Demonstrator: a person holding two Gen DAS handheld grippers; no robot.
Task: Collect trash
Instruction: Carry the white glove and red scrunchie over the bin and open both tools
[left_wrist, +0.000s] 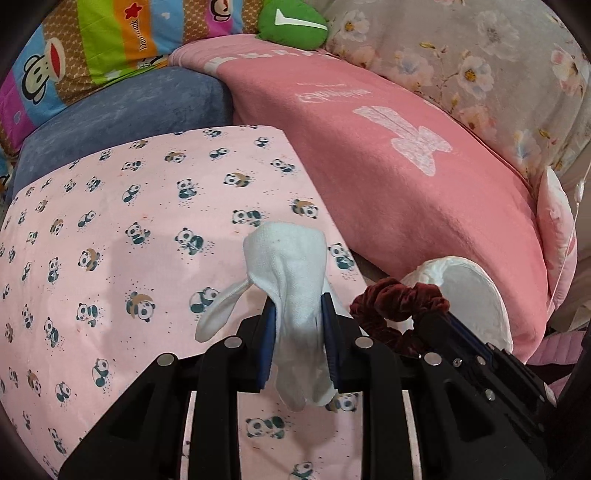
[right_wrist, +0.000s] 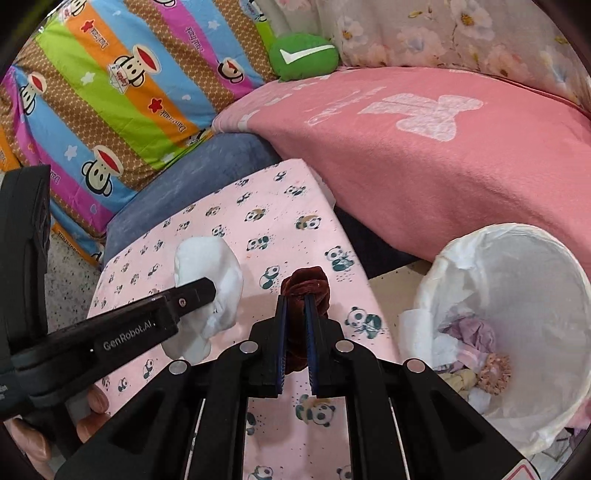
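**Both grippers loaded, bin to the right**

Left gripper (left_wrist: 299, 328) fingers are pinched on a white face mask (left_wrist: 291, 266), limp and light, ear loop dangling. Right gripper (right_wrist: 296, 332) fingers are nearly shut on a maroon scrunchie (right_wrist: 308, 282), soft and squashy. Both hang above the panda sheet (right_wrist: 258, 229). White-lined bin (right_wrist: 517, 314) sits right of that sheet, probably already holding tissue scraps. Mid-body grips suit both.

Both grippers are angled down over the panda-print sheet (left_wrist: 110, 229), side by side. Left gripper (left_wrist: 299, 317) has its 2 blue pads clamped on a white sock (left_wrist: 291, 266). Right gripper (right_wrist: 297, 328) is pinched nearly closed on a maroon scrunchie (right_wrist: 308, 282). Fingertips (right_wrist: 98, 400) show bottom left.
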